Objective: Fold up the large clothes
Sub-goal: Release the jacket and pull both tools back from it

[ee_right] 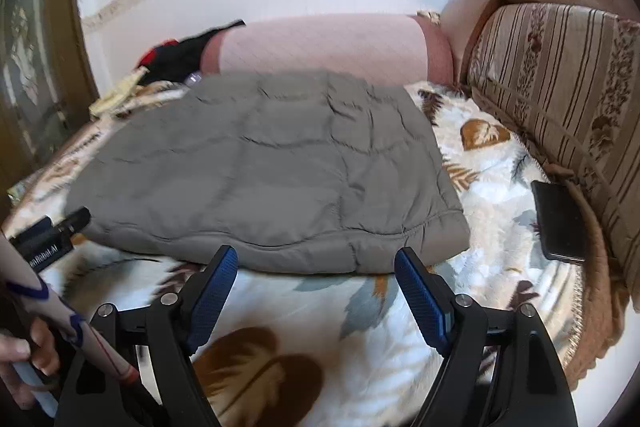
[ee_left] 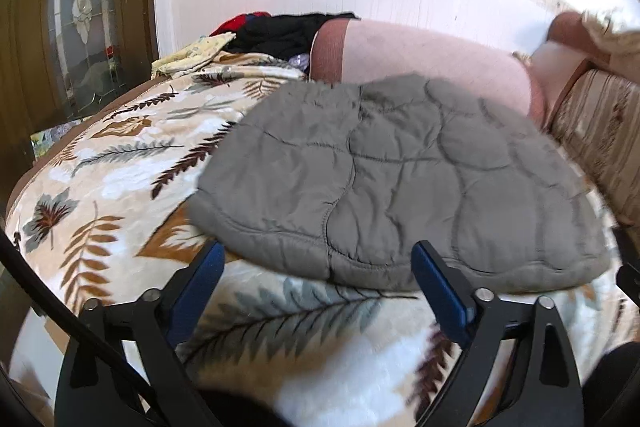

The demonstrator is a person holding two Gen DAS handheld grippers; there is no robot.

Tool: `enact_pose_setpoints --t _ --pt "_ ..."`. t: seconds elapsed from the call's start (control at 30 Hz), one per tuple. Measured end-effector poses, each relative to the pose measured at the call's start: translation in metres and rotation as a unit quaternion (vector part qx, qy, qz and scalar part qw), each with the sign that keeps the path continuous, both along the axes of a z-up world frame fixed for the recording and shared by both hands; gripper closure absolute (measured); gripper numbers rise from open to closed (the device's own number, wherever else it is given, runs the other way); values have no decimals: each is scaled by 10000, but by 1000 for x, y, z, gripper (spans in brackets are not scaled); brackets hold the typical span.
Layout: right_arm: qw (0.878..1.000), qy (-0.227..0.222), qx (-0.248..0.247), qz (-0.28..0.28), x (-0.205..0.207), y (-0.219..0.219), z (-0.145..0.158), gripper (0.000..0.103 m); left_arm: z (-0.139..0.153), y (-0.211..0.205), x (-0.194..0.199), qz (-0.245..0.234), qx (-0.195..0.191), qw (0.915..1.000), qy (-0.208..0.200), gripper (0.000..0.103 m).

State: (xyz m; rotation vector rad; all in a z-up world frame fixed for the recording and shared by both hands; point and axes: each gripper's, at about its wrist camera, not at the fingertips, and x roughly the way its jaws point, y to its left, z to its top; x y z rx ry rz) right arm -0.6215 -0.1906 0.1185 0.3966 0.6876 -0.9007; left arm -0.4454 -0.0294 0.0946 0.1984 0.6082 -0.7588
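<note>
Both grippers have their blue-padded jaws wide apart, and nothing is between them. Just ahead of the left gripper (ee_left: 318, 269) lies the folded grey quilted padded jacket (ee_left: 400, 179); its near hem is at the tips of the fingers, and whether it touches them I cannot tell. The right gripper (ee_right: 316, 267) stands at the same hem, closer to the jacket's right corner. Under both tools is the cream plush blanket with brown and grey leaf pattern (ee_left: 120, 179). Beyond the jacket lies a long pink bolster pillow (ee_right: 320, 47), and further left a small pile of black and red clothes (ee_left: 280, 31). To the right of the right gripper a flat black phone (ee_right: 558, 219) rests beside a striped beige floral cushion (ee_right: 560, 99).
</note>
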Motion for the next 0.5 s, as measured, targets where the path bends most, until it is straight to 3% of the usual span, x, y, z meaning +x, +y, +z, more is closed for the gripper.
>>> enact_pose_setpoints --t 0.3,0.5 --pt "9957 -628 -672 111 -7 49 95 3 85 55 -28 66 -318 9974 -648 0" --pt "9954 -509 -805 92 -5 67 95 1 97 54 -41 286 9 9963 -815 0"
